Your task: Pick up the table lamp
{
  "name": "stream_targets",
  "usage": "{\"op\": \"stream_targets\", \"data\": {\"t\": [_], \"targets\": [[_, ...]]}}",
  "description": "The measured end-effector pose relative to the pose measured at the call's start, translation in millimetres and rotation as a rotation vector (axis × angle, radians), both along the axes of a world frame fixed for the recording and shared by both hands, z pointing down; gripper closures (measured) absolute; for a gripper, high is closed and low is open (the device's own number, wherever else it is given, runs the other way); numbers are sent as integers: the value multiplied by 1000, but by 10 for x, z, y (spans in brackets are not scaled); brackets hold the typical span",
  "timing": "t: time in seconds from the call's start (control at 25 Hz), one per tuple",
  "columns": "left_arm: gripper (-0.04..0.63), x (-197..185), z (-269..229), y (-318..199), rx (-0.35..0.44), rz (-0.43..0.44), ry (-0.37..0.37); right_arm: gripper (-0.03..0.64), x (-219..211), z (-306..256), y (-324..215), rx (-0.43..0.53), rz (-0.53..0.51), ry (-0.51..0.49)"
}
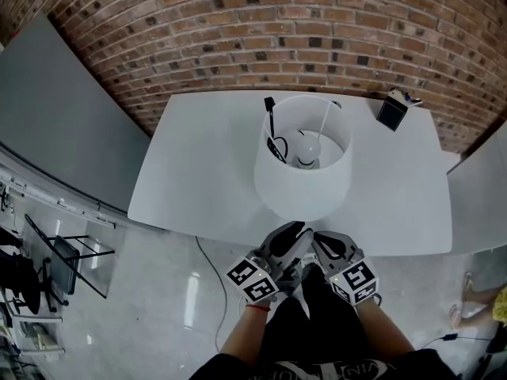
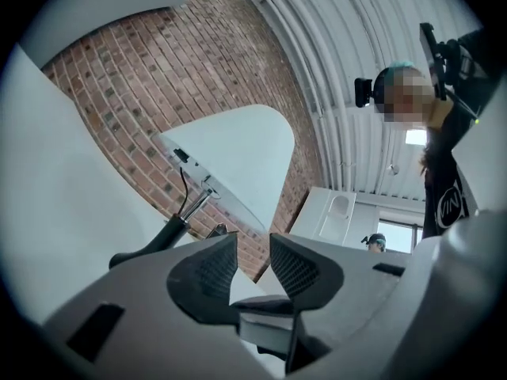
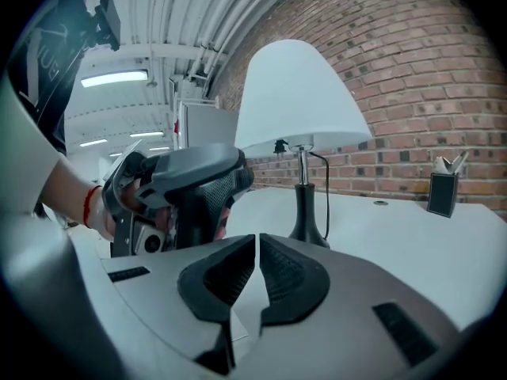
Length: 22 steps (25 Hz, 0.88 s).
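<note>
Both forearms reach side by side to the tabletop's (image 1: 198,165) near edge, beside the table lamp (image 1: 301,169). The left hand-held gripper (image 1: 295,234) tilts upward, jaws apart and empty. The right hand-held gripper (image 1: 321,245) dips, jaws together on nothing.

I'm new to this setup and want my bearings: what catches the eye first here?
The table lamp with its big white shade stands in the middle of the white table, before a brick wall. A small dark box sits at the table's far right corner. At the near edge, the left gripper is open and empty, the right gripper shut.
</note>
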<state>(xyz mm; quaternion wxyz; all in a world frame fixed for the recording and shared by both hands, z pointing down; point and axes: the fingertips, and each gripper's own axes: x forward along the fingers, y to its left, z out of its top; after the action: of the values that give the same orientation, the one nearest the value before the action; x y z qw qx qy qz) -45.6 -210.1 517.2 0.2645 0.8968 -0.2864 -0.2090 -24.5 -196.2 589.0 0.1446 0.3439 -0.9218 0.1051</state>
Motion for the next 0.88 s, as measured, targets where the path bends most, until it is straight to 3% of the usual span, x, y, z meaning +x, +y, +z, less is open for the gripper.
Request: {"op": "stream_targets", "data": {"t": [0.24,0.64,0.88], "targets": [[485,-98,-104,-140,53,37,131,621,7,172,-11,-32,-9,14],[486,-35,-275,-97,135,191,202,621,22,283,-33,-57,-15,36],[486,-44,-370,-151,169,208,247,621,60,322,-43,-67,-18,48]]}}
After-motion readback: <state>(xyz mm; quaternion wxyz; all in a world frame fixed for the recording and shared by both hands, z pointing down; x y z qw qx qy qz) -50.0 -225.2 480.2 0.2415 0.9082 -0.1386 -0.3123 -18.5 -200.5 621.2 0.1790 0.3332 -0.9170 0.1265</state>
